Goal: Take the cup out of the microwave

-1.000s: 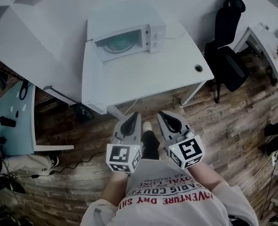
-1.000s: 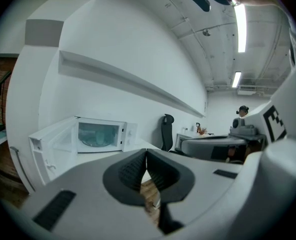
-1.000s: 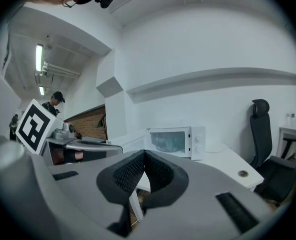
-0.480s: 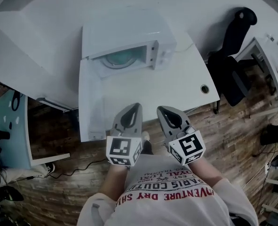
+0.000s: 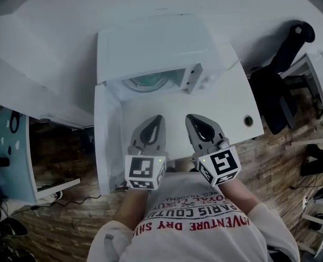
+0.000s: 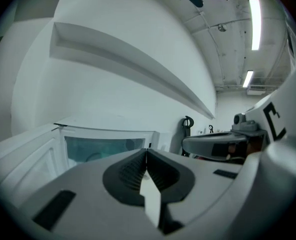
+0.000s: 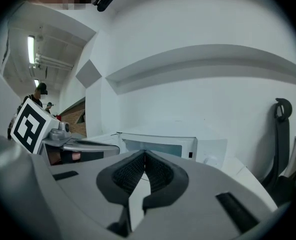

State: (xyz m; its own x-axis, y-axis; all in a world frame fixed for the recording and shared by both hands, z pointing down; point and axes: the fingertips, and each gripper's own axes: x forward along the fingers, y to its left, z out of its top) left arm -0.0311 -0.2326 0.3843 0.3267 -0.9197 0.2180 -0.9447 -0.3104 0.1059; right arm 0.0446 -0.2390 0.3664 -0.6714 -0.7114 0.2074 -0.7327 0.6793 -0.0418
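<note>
A white microwave (image 5: 150, 45) stands at the back of a white table (image 5: 221, 105), and its cavity (image 5: 150, 82) shows greenish with a round glass plate inside. In the left gripper view its door (image 6: 32, 151) stands open to the left of the cavity (image 6: 102, 148). I cannot make out a cup inside. My left gripper (image 5: 154, 119) and right gripper (image 5: 193, 119) hover side by side over the table's near edge, pointing at the microwave. Both are shut with nothing between the jaws, as seen at the left gripper (image 6: 146, 151) and the right gripper (image 7: 144, 154).
A black office chair (image 5: 281, 86) stands right of the table. A cable hole (image 5: 247, 120) sits near the table's right front corner. A second desk (image 5: 8, 146) with small dark items is at the far left. The floor is wood planks.
The person has walked up to the table. Both grippers, earlier over the floor, now reach over the table's front edge, and the microwave is closer. The jaws stayed shut.
</note>
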